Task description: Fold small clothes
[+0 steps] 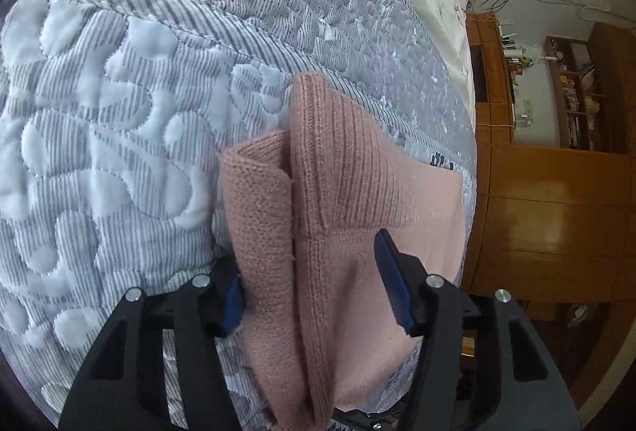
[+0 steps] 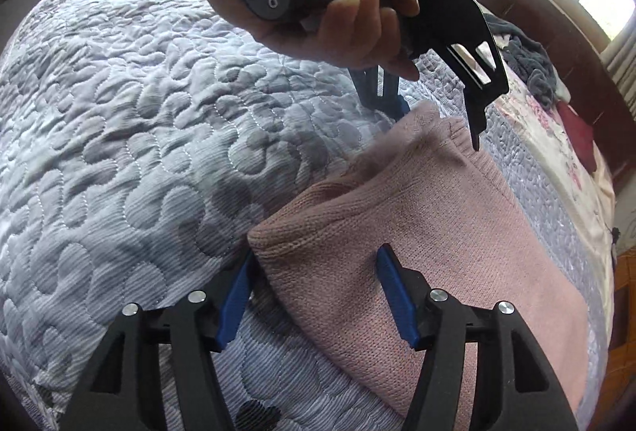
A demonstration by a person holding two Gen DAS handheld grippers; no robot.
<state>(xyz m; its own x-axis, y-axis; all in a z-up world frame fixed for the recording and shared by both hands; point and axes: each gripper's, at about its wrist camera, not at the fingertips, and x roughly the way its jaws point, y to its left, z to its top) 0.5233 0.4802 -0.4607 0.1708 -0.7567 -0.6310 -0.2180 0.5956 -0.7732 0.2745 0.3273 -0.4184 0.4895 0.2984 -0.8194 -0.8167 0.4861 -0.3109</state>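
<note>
A pink knit garment [image 1: 342, 200] lies folded on the grey quilted bedspread [image 1: 119, 137], near the bed's edge. My left gripper [image 1: 314, 288] is open and straddles the garment's near end, one blue pad [image 1: 234, 296] on each side of it. In the right wrist view the same garment [image 2: 417, 232] runs away from me. My right gripper [image 2: 316, 296] is open around its near corner, with the left fingertip [image 2: 234, 300] at the folded edge. A hand [image 2: 318, 14] holds the left gripper [image 2: 437, 121] at the garment's far end.
The bed edge drops to a wooden cabinet [image 1: 548, 212] and shelves [image 1: 576, 93]. A floral sheet [image 2: 556, 137], a dark red cushion [image 2: 576, 133] and a heap of grey clothes [image 2: 528, 61] lie further up the bed, before a wooden headboard [image 2: 536, 2].
</note>
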